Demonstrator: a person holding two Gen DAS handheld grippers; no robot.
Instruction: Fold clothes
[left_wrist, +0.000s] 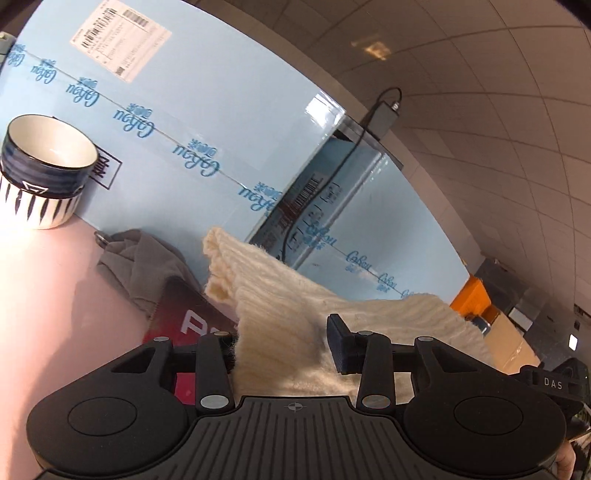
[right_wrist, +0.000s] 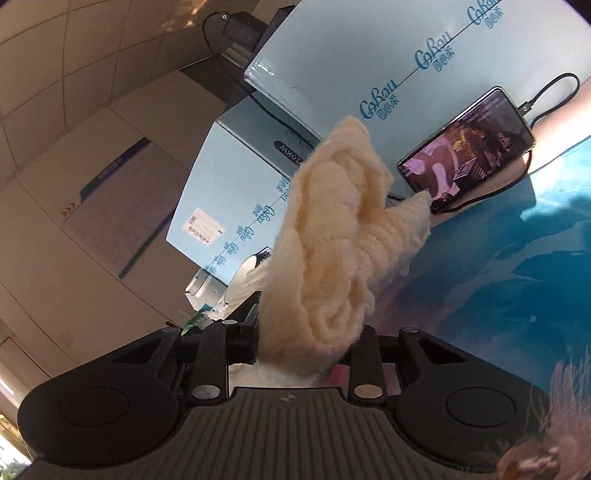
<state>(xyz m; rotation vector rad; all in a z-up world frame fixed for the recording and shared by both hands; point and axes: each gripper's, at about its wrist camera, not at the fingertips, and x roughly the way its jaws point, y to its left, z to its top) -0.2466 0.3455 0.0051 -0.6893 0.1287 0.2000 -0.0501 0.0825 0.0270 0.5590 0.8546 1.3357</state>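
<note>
A cream ribbed knit garment (left_wrist: 295, 317) hangs between both grippers, lifted off the table. My left gripper (left_wrist: 284, 350) is shut on one part of the cream knit; the right finger pad (left_wrist: 338, 343) shows, the left one is behind the cloth. In the right wrist view my right gripper (right_wrist: 303, 347) is shut on a bunched fold of the same cream knit (right_wrist: 332, 243), which rises in front of the lens and hides both fingertips.
A crumpled grey garment (left_wrist: 136, 266) lies on the pink table (left_wrist: 44, 288) beside a red and black item (left_wrist: 188, 317). Stacked cups (left_wrist: 40, 173) stand at the left. Light blue cartons (left_wrist: 207, 110) form the back wall. A charging phone (right_wrist: 469, 147) leans on a carton over a blue cloth (right_wrist: 509, 266).
</note>
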